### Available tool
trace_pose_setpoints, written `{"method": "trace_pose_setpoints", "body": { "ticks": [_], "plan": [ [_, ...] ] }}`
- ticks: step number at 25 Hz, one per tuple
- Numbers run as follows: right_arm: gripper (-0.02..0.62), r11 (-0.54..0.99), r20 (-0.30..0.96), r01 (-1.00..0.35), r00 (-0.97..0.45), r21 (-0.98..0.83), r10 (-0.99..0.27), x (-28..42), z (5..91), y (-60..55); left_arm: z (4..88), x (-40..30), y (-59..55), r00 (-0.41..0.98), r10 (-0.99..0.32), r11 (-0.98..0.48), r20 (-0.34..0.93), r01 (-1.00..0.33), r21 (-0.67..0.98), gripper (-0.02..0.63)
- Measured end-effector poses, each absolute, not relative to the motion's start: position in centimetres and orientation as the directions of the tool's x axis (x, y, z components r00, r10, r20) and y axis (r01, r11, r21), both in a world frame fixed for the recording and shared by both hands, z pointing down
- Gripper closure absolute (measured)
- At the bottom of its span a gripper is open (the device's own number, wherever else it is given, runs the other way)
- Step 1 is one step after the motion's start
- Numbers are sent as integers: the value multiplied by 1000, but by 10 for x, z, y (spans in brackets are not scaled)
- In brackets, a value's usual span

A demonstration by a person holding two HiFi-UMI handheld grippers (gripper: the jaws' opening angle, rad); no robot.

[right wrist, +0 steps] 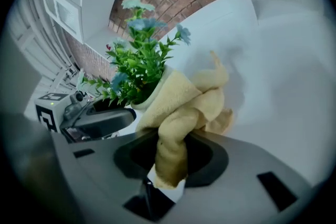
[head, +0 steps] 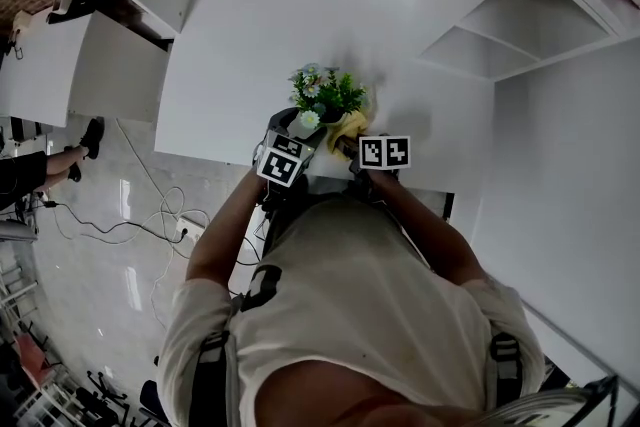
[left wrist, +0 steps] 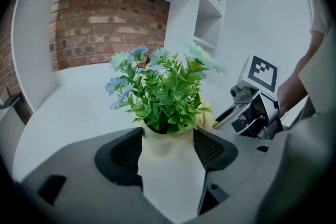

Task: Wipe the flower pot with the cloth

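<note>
Here's the flower pot (left wrist: 165,141), pale and cream, caught squarely between the jaws of the left tool (left wrist: 168,152), whose dark ribbed pads press on both flanks of the pot. That tool is clamped on the pot, no question. Above the pot's rim, the green plant (left wrist: 163,92) with its pale blue blossoms spreads wide. The white bench (head: 260,35) lies under the pot, its near edge just on the person's side of the pot. Whether the pot rests on the bench or hangs a touch above it, the views don't settle.

At the pot's right flank comes the right tool (right wrist: 170,155), its jaws closed on a bunched tail of the yellow cloth (right wrist: 194,97). The rest of the cloth billows forward and lies against the pot's side, just below the rim.

So the wiping looks to be under way, with one tool steadying and one tool rubbing. To do it well, the left tool should hold the pot firm and upright while the right drags the cloth round the pot's wall in long strokes, pressing lightly. The bunch should stay below the rim so the leaves aren't snagged. The pot's far side probably needs a turn from the left tool before the cloth can reach it.
</note>
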State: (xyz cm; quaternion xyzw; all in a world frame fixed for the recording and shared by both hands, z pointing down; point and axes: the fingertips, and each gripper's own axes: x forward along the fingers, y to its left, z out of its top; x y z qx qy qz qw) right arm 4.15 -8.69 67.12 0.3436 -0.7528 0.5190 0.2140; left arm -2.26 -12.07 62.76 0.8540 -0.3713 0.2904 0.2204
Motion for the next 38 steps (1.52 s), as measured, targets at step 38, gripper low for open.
{"method": "trace_pose_setpoints", "body": {
  "ticks": [38],
  "plan": [
    [471,265,651,-701,-713,-662,-259,37,666,-75,631,-11,-86,657,-373,-752,655,-628,202,290]
  ]
}}
